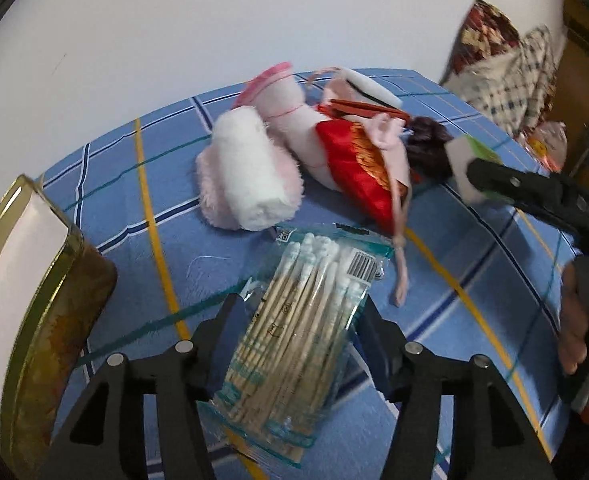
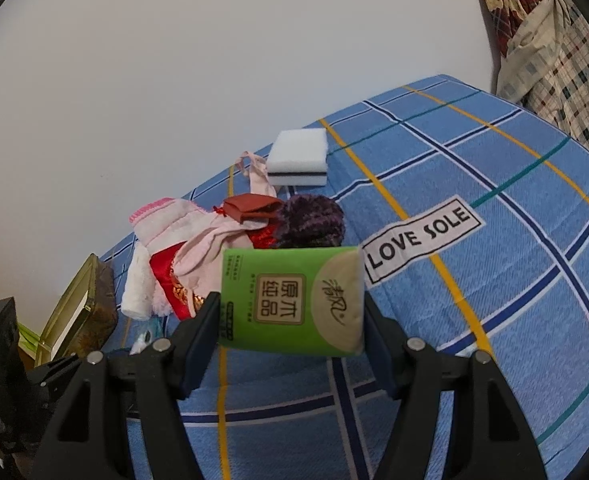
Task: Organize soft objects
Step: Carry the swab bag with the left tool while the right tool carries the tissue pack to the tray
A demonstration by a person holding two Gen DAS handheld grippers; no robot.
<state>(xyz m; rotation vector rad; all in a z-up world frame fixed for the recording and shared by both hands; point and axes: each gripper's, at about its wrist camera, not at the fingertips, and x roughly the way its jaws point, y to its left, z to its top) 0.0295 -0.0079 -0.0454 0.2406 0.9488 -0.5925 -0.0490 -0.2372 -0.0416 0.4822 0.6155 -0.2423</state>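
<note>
Blue plaid bedding (image 2: 494, 208) carries the soft pile: rolled towel (image 1: 250, 176), doll (image 1: 354, 160), sponge (image 2: 298, 156). Right gripper (image 2: 290, 320) pinches a green tissue pack (image 2: 294, 300) in the air; squeezed by its ends, it may buckle and slip. Left gripper (image 1: 300, 320) straddles the cotton swab bag (image 1: 294, 320), apparently gripping slick film that could slide free.

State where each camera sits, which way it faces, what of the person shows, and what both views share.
Left wrist: on the left tool, facing along the bed toward the wall; its fingers grip a swab pack; the right tool and a hand show at right.
Right wrist: on the right tool, facing the same wall; it grips a tissue pack; the left tool's body shows lower left.
Shared: doll, tin, tissue pack.
</note>
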